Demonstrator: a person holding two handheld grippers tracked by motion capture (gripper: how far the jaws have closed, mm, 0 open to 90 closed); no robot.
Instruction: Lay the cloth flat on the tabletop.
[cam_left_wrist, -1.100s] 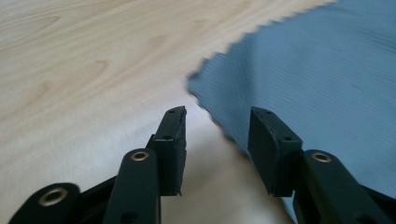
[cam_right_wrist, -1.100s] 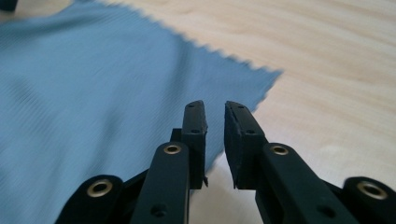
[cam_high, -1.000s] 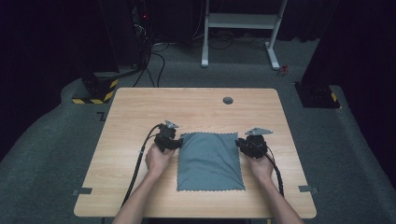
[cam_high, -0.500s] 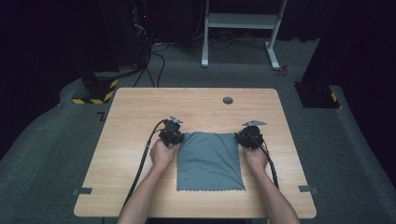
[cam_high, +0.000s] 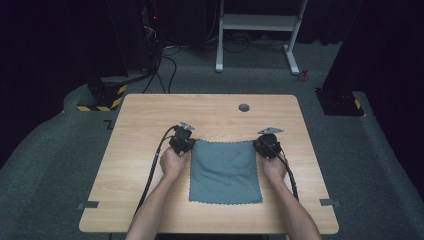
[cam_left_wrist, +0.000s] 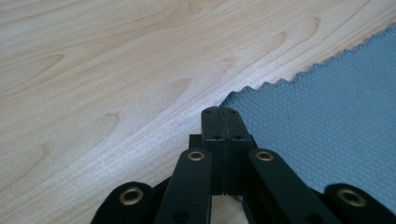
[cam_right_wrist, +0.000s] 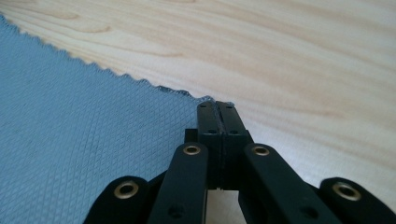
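Note:
A grey-blue cloth (cam_high: 225, 170) with a scalloped edge lies flat on the wooden table (cam_high: 145, 120). My left gripper (cam_high: 182, 143) sits at its far left corner and my right gripper (cam_high: 265, 145) at its far right corner. In the left gripper view the jaws (cam_left_wrist: 219, 112) have just been closing and now stand pressed together with the corner of the cloth (cam_left_wrist: 327, 116) at their tips. In the right gripper view the jaws (cam_right_wrist: 217, 106) have likewise just closed, meeting at the corner of the cloth (cam_right_wrist: 70, 116). Both hands rest low on the table.
A round dark grommet (cam_high: 244, 107) sits near the table's far edge. Grey tape tabs mark the front left (cam_high: 87, 205) and front right (cam_high: 329, 202) edges. A black cable (cam_high: 152, 175) trails from the left gripper along the forearm. A white desk frame (cam_high: 260, 22) stands on the floor beyond.
The right gripper has slid a little inward and away to the cloth's far right corner. The left gripper has barely shifted. The cloth lies as before.

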